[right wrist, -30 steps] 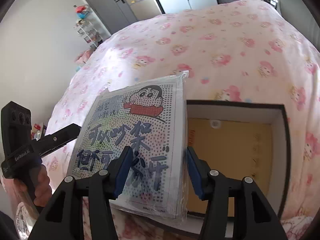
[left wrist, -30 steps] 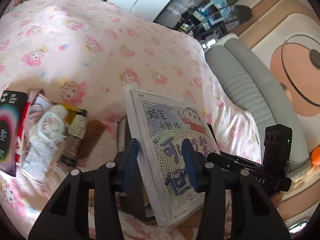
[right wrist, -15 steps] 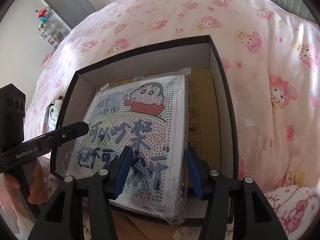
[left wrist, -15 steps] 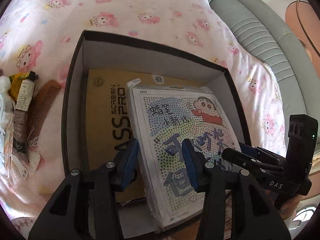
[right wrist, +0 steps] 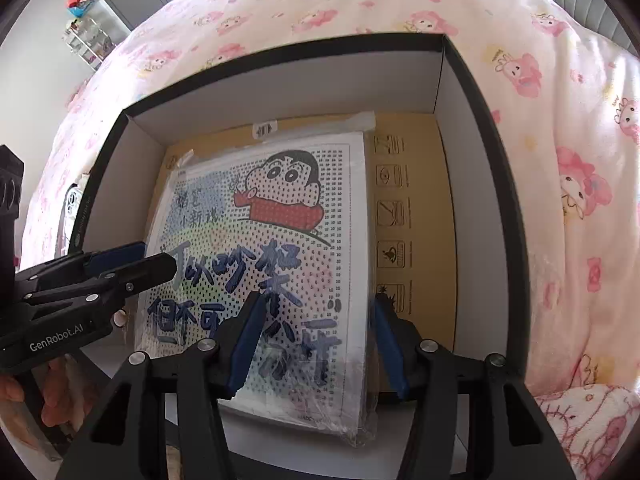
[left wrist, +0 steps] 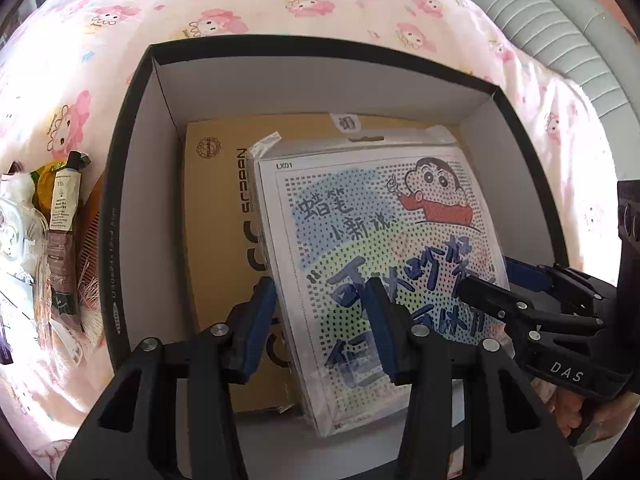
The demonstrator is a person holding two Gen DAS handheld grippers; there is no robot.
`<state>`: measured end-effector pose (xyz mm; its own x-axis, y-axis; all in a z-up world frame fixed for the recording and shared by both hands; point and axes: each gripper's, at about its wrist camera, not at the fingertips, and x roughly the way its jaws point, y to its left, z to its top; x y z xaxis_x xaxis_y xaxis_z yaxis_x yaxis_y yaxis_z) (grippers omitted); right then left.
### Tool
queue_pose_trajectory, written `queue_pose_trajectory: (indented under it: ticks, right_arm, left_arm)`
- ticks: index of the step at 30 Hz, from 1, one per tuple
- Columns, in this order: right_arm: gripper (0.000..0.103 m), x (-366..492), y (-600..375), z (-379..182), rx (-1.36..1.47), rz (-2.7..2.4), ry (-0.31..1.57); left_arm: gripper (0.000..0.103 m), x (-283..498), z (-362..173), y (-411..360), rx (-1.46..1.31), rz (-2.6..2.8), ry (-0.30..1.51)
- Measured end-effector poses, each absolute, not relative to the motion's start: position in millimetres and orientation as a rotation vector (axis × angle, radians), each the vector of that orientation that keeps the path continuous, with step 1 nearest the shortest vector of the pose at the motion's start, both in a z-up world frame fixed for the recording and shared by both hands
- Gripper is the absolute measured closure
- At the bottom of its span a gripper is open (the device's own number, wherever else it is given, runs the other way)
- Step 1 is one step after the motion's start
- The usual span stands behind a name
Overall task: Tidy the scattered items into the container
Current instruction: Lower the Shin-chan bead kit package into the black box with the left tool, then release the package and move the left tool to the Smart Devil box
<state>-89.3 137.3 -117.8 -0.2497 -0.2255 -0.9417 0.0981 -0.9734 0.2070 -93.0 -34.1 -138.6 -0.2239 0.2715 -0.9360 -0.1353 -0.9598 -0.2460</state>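
Observation:
A flat plastic-wrapped cartoon pack [left wrist: 384,232] [right wrist: 280,240] lies tilted inside the black box with white walls [left wrist: 320,42] [right wrist: 280,50], over a brown cardboard carton [left wrist: 216,220] [right wrist: 412,200] on the box floor. My left gripper [left wrist: 320,324] is shut on the pack's left edge, one pad under it and one on its printed face. Along the opposite edge, my right gripper [right wrist: 316,344] is shut on the pack the same way. Each gripper shows in the other's view: the right gripper [left wrist: 500,292] and the left gripper [right wrist: 152,264]. A hand holds each handle.
The box rests on a pink cartoon-print bedspread [left wrist: 280,0]. Left of the box lie a tube [left wrist: 60,208], a brown comb [left wrist: 90,240] and a clear white packet [left wrist: 16,220]. A grey padded edge [left wrist: 560,40] runs at the upper right.
Both grippers have sunk with the pack from above the bedspread down into the box and tipped to point more steeply downward. Both grips on the pack look unchanged.

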Motion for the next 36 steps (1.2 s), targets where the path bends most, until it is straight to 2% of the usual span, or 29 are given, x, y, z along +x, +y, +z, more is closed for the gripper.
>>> queue_pose_trajectory:
  ticks: [10, 17, 20, 27, 30, 35, 36]
  right_arm:
    - [0.053, -72, 139, -105, 1.734, -2.358, -0.187]
    - [0.053, -62, 162, -54, 1.57, -2.464, -0.27]
    - [0.053, -56, 183, -44, 1.545, -2.512, -0.304]
    - [0.053, -60, 199, -50, 1.613, -2.525, -0.397]
    - [0.053, -63, 201, -56, 1.611, -2.531, -0.379]
    - [0.053, -61, 214, -55, 1.62, -2.542, -0.375]
    - [0.053, -61, 214, -54, 1.613, -2.546, -0.366]
  left_arm:
    - [0.056, -84, -134, -49, -1.773, 2.249, -0.2]
    - [0.056, -88, -142, -57, -1.856, 2.247, -0.231]
    - [0.049, -91, -142, -48, -1.852, 2.22, -0.241]
    - [0.049, -75, -128, -38, -1.731, 2.104, -0.283]
    - [0.05, -73, -118, -55, -1.702, 2.179, -0.327]
    - [0.05, -77, -130, -58, -1.834, 2.127, -0.312]
    - [0.047, -76, -133, -53, -1.847, 2.087, -0.309]
